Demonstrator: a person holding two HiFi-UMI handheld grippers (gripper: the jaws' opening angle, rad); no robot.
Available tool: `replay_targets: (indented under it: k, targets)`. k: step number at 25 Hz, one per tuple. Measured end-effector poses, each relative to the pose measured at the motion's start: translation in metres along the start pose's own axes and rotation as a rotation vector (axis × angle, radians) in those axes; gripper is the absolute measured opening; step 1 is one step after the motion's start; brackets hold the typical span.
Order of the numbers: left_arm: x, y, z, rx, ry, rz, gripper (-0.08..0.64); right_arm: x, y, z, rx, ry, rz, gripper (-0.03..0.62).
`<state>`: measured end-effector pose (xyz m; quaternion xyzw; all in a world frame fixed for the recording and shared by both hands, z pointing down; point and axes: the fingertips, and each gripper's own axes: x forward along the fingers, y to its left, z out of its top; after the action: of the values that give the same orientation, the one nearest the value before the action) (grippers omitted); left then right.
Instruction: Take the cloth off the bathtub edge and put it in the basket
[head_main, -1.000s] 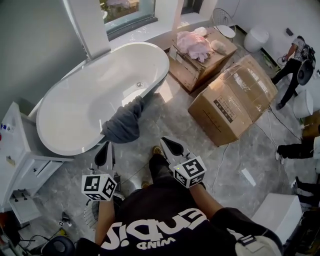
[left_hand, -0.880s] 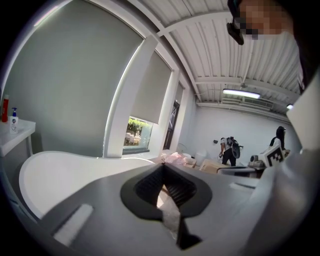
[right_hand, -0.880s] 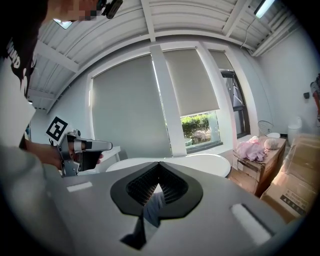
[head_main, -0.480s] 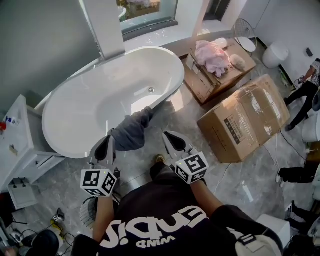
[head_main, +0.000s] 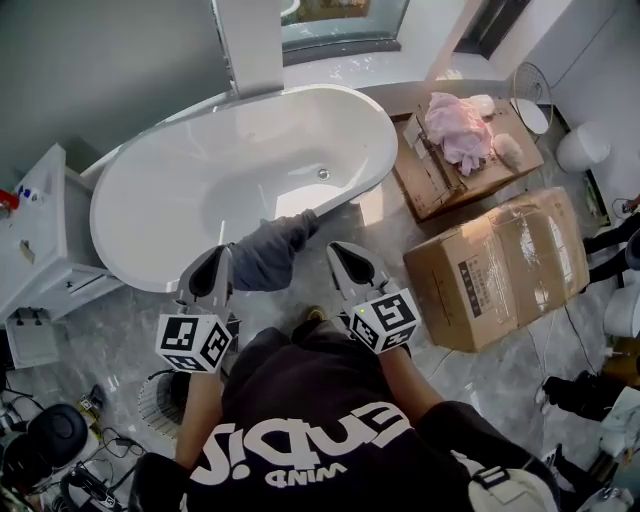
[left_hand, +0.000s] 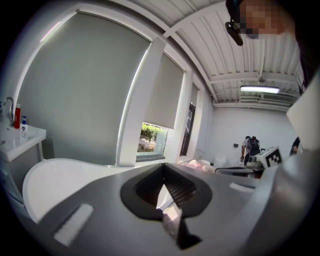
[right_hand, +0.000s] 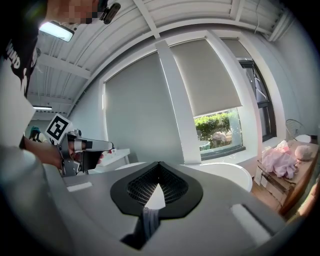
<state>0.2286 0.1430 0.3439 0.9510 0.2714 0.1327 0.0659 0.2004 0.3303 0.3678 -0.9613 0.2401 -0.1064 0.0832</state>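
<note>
Head view, looking steeply down. A white oval bathtub (head_main: 160, 215) is shown on a marbled grey floor (head_main: 330, 215). The task's thing, a grey cloth (head_main: 272, 252), is draped over the tub's near rim, part hanging inside and part outside.

The left gripper (head_main: 220, 262) and the right gripper (head_main: 340, 255) are held just beside the cloth, one on each side, and neither is seen to grip it. In each gripper view the jaws are seen drawn together with nothing held between them.

A round white wire basket (head_main: 155, 400) is seen on the floor at lower left, partly hidden behind the person's left arm. To the right of the tub, two cardboard boxes (head_main: 500, 265) are shown, the farther one bearing a pink bundle (head_main: 455, 130).
</note>
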Motion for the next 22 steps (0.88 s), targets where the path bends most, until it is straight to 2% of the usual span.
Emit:
replay_targets:
  k: [11,22]
  targets:
    - [0.009,0.029,0.012,0.001,0.017,-0.037,-0.002,0.037,0.015,0.016,-0.009,-0.017,-0.021,0.009]
    - [0.034,0.04,0.002,-0.018,0.042,-0.075,-0.002,0.051,0.002,0.008,0.0,0.013,-0.062,0.009]
